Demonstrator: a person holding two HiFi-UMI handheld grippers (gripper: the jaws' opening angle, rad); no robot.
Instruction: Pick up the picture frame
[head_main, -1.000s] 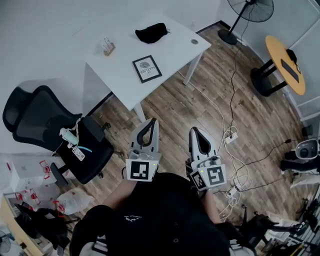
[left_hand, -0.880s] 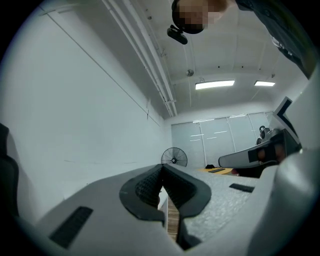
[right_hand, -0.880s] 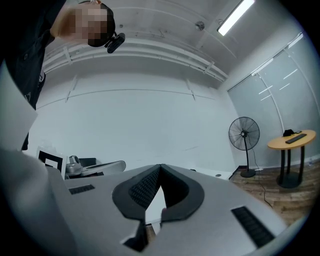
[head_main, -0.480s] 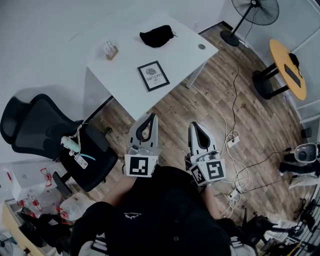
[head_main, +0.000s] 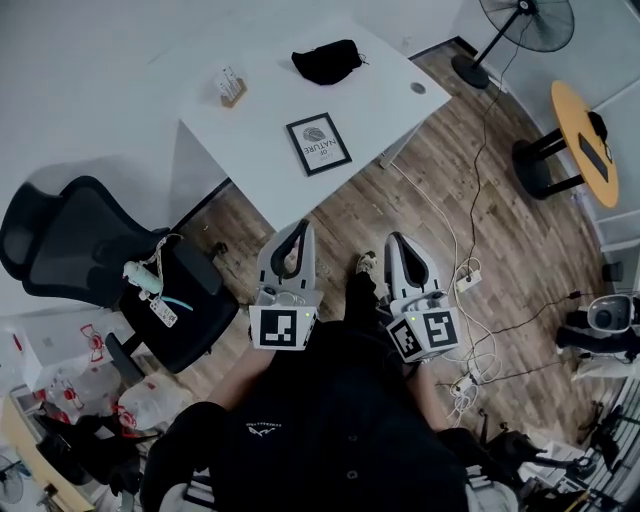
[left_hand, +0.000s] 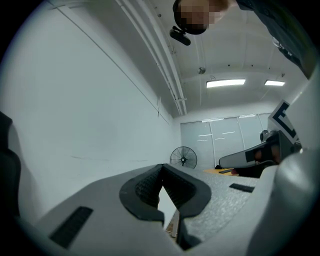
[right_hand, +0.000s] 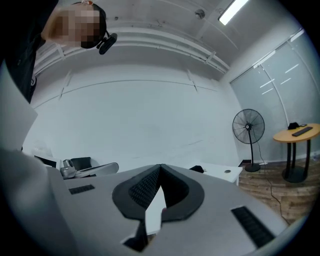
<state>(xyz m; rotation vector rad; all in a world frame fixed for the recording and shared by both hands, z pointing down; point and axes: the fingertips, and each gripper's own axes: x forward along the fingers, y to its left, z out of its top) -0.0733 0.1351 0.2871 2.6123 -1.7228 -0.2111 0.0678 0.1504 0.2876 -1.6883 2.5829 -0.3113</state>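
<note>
The black picture frame (head_main: 319, 143) with a white print lies flat on the white table (head_main: 268, 175), ahead of me in the head view. Both grippers are held close to my body, well short of the table and apart from the frame. My left gripper (head_main: 297, 229) is shut with its tips meeting and nothing between them; in its own view (left_hand: 161, 167) it points up at the wall. My right gripper (head_main: 400, 241) is also shut and empty, and its own view (right_hand: 160, 168) shows only the table's far corner (right_hand: 220, 170).
A black cloth (head_main: 327, 60) and a small card holder (head_main: 231, 87) lie at the table's back. A black office chair (head_main: 90, 260) stands left. Cables and a power strip (head_main: 466, 282) trail over the wooden floor at right. A fan (head_main: 525, 20) and a round yellow table (head_main: 585, 140) stand far right.
The table and frame have shifted nearer and slightly right in the head view as I step forward. Both grippers stay shut and held near my body.
</note>
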